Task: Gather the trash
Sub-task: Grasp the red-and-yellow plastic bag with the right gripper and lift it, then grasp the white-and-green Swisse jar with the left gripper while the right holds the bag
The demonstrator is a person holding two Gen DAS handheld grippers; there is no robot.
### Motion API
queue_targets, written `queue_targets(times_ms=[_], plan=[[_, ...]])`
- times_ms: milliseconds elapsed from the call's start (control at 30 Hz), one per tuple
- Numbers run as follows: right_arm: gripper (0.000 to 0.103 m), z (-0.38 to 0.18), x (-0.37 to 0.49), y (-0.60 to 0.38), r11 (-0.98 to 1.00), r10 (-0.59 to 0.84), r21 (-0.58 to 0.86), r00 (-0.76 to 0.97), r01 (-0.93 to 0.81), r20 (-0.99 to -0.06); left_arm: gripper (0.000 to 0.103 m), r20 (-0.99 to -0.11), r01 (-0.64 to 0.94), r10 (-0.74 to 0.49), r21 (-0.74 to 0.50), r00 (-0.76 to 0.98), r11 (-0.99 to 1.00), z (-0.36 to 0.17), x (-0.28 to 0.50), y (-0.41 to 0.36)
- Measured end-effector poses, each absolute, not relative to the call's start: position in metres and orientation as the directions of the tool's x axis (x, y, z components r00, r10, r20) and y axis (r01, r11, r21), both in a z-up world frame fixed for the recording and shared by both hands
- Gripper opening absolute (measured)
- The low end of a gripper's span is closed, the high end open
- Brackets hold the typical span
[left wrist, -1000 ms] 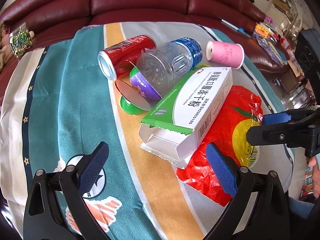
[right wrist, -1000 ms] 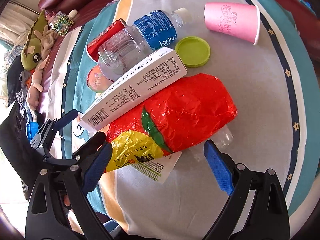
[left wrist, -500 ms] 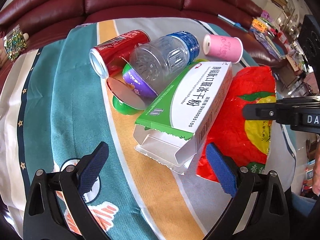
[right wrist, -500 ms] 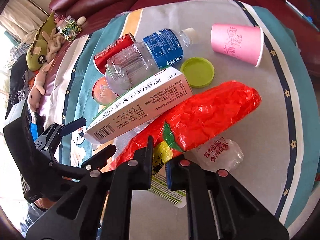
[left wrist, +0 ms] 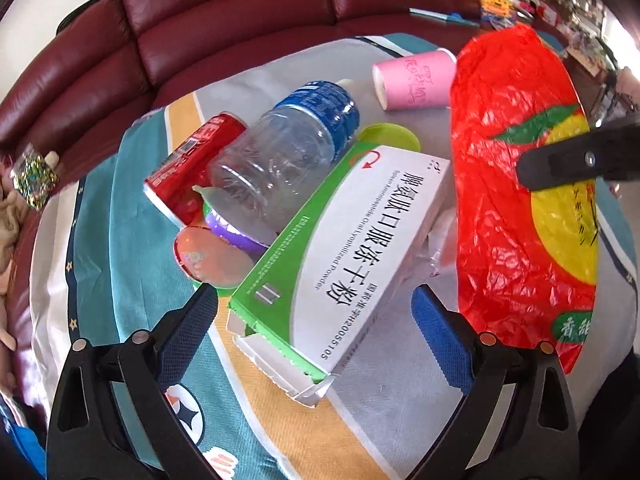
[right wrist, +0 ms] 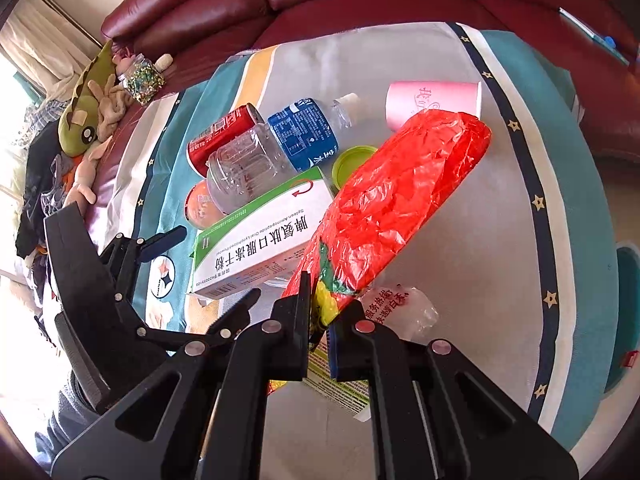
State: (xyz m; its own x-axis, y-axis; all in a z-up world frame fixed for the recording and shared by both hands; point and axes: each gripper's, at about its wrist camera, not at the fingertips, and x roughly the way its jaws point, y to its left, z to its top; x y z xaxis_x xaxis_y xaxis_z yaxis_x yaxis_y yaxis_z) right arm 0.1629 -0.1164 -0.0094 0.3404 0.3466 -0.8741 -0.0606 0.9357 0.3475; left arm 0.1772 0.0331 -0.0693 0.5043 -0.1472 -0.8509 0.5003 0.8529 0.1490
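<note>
My right gripper [right wrist: 319,322] is clamped on the near end of the red snack bag [right wrist: 394,196], which slants from the lower centre of the right wrist frame toward the upper right, lifted off the striped cloth [right wrist: 520,240]. My left gripper [left wrist: 314,330] stands wide apart at the bottom of its frame, holding nothing, its pads either side of the near end of the green-and-white box [left wrist: 352,248], behind which lie the clear bottle [left wrist: 280,156], red can [left wrist: 188,160] and pink cup [left wrist: 414,80].

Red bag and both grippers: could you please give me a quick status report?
Right gripper shut on red bag, bag lifted. Left gripper open at medicine box. Bottle leans on the box.
</note>
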Motion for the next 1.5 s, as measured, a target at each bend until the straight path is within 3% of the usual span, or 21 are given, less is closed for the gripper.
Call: queue_targets(times_ms=[100, 167, 367, 433, 533, 700, 800, 1000, 1100, 1233, 1333, 1500], plan=[[0.006, 0.002, 0.162, -0.124, 0.930, 0.362, 0.361, 0.366, -0.073, -0.858, 0.097, -0.856, 0.529, -0.132, 0.181, 0.499, 0.829, -0.077, 0.177, 0.028], [0.006, 0.008, 0.163, -0.128, 0.925, 0.371, 0.373, 0.380, -0.072, -0.847, 0.091, -0.856, 0.522, -0.125, 0.185, 0.502, 0.832, -0.081, 0.180, 0.028], [0.006, 0.010, 0.164, -0.139, 0.928, 0.358, 0.369, 0.400, -0.054, -0.843, 0.053, -0.823, 0.509, -0.158, 0.176, 0.546, 0.843, -0.062, 0.173, 0.029], [0.006, 0.010, 0.162, -0.142, 0.928, 0.358, 0.370, 0.403, -0.050, -0.842, 0.030, -0.828, 0.499, -0.199, 0.110, 0.525, 0.860, -0.051, 0.171, 0.034], [0.006, 0.012, 0.157, -0.146, 0.926, 0.360, 0.373, 0.407, -0.051, -0.839, 0.012, -0.845, 0.473, -0.242, 0.014, 0.476, 0.881, -0.044, 0.174, 0.044], [0.006, 0.012, 0.150, -0.150, 0.928, 0.358, 0.370, 0.410, -0.054, -0.839, 0.016, -0.869, 0.431, -0.207, 0.008, 0.450, 0.902, -0.049, 0.173, 0.052], [0.006, 0.012, 0.144, -0.156, 0.928, 0.358, 0.370, 0.407, -0.052, -0.841, 0.045, -0.875, 0.413, -0.208, -0.009, 0.438, 0.911, -0.049, 0.165, 0.054], [0.006, 0.026, 0.132, -0.171, 0.925, 0.355, 0.377, 0.455, -0.046, -0.816, 0.058, -0.872, 0.482, -0.327, -0.124, 0.364, 0.867, -0.041, 0.128, 0.029], [0.006, 0.032, 0.123, -0.178, 0.926, 0.352, 0.375, 0.474, -0.049, -0.807, 0.070, -0.874, 0.515, -0.373, -0.174, 0.312, 0.839, -0.043, 0.111, 0.011], [0.006, 0.032, 0.110, -0.188, 0.932, 0.339, 0.359, 0.479, -0.051, -0.810, 0.078, -0.873, 0.458, -0.426, -0.287, 0.237, 0.841, -0.049, 0.100, 0.000], [0.006, 0.024, 0.105, -0.194, 0.933, 0.342, 0.354, 0.463, -0.064, -0.818, 0.079, -0.848, 0.324, -0.497, -0.425, 0.183, 0.845, -0.057, 0.101, 0.003], [0.006, 0.012, 0.100, -0.212, 0.918, 0.373, 0.391, 0.459, -0.059, -0.806, 0.079, -0.825, 0.094, -0.519, -0.512, 0.226, 0.854, -0.065, 0.114, -0.001]])
